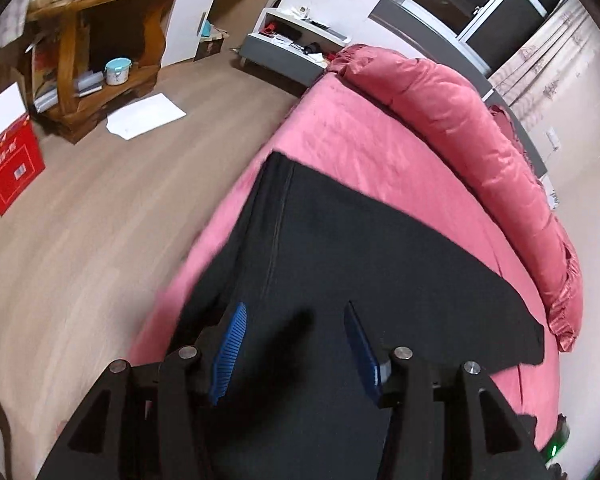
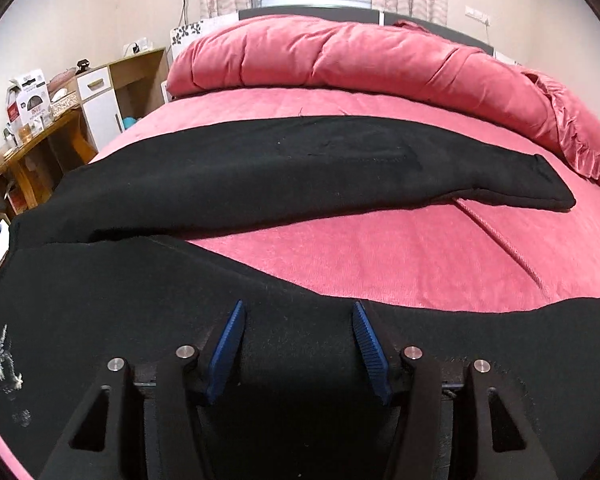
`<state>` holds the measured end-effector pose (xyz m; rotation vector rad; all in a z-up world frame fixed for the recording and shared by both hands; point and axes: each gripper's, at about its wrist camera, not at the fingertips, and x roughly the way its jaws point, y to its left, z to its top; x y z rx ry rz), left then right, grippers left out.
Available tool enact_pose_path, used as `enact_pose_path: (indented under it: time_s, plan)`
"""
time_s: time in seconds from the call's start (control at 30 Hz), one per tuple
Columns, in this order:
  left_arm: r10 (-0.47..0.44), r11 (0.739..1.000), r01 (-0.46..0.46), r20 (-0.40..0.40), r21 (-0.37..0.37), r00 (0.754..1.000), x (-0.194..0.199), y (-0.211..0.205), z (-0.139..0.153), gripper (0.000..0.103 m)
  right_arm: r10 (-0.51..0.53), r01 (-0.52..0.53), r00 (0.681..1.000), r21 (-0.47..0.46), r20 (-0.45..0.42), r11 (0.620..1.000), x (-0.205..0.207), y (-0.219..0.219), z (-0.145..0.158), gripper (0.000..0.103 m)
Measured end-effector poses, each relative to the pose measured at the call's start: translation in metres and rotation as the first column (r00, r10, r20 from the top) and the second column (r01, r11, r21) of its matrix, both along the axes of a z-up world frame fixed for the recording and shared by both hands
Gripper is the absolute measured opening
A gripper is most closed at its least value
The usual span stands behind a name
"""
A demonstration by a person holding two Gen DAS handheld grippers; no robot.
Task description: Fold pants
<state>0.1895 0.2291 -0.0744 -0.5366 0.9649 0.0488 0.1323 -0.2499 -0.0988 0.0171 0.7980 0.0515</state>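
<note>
Black pants [image 2: 260, 176] lie spread on a pink bed [image 2: 380, 248], the two legs apart. The far leg runs to the right and ends near the duvet. The near leg lies under my right gripper [image 2: 298, 312], which is open with its blue pads [image 2: 228, 344] over the cloth. In the left wrist view the pants [image 1: 340, 240] lie along the bed's left edge. My left gripper [image 1: 296, 312] is open just above the black cloth, holding nothing. A white print [image 2: 0, 360] shows on the pants at the left.
A rolled pink duvet [image 2: 360, 56] lies along the head of the bed. Left of the bed is bare wood floor [image 1: 100, 220] with a white paper [image 1: 144, 116], a red box [image 1: 12, 164], a wooden shelf [image 1: 96, 40] and a nightstand [image 1: 288, 44].
</note>
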Motion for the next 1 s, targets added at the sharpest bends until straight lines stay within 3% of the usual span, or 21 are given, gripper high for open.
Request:
enact_pose_path:
  time_s: [0.23, 0.43, 0.53, 0.7, 0.77, 0.8, 0.9, 1.0]
  plan:
    - [0.012, 0.999, -0.011, -0.031, 0.03, 0.999, 0.087, 0.018, -0.014, 0.053, 0.005, -0.004, 1.0, -0.041, 0.025, 0.999, -0.005, 0.005, -0.009, 0.064]
    - [0.005, 1.0, -0.004, -0.049, 0.027, 0.999, 0.143, 0.027, -0.033, 0.053, 0.02, -0.02, 1.0, -0.022, 0.02, 1.0, 0.001, 0.003, -0.012, 0.07]
    - [0.038, 0.999, -0.036, -0.084, 0.025, 0.996, 0.159, 0.031, -0.049, 0.053, 0.024, -0.023, 1.0, -0.005, 0.021, 1.0, 0.001, 0.001, -0.012, 0.071]
    - [0.029, 0.999, -0.028, -0.043, 0.034, 0.999, 0.169, 0.029, -0.061, 0.051, 0.026, -0.026, 0.999, -0.006, 0.02, 1.0, 0.0, 0.002, -0.013, 0.073]
    - [0.02, 0.998, -0.018, -0.038, 0.063, 0.999, 0.17, 0.026, -0.062, 0.041, 0.026, -0.026, 0.999, -0.006, 0.019, 1.0, -0.001, 0.002, -0.013, 0.073]
    - [0.02, 0.996, -0.018, -0.031, 0.085, 0.999, 0.169, 0.024, -0.061, 0.028, 0.026, -0.026, 0.999, -0.006, 0.02, 1.0, -0.001, 0.002, -0.013, 0.073]
    - [-0.021, 0.993, 0.02, 0.007, 0.115, 1.0, 0.163, 0.019, -0.051, 0.01, 0.026, -0.026, 0.999, -0.007, 0.019, 1.0, -0.001, 0.001, -0.013, 0.073]
    - [-0.047, 0.987, 0.035, 0.073, 0.157, 0.996, 0.149, 0.014, -0.032, 0.009, 0.026, -0.026, 0.999, -0.007, 0.019, 1.0, 0.0, 0.001, -0.012, 0.073]
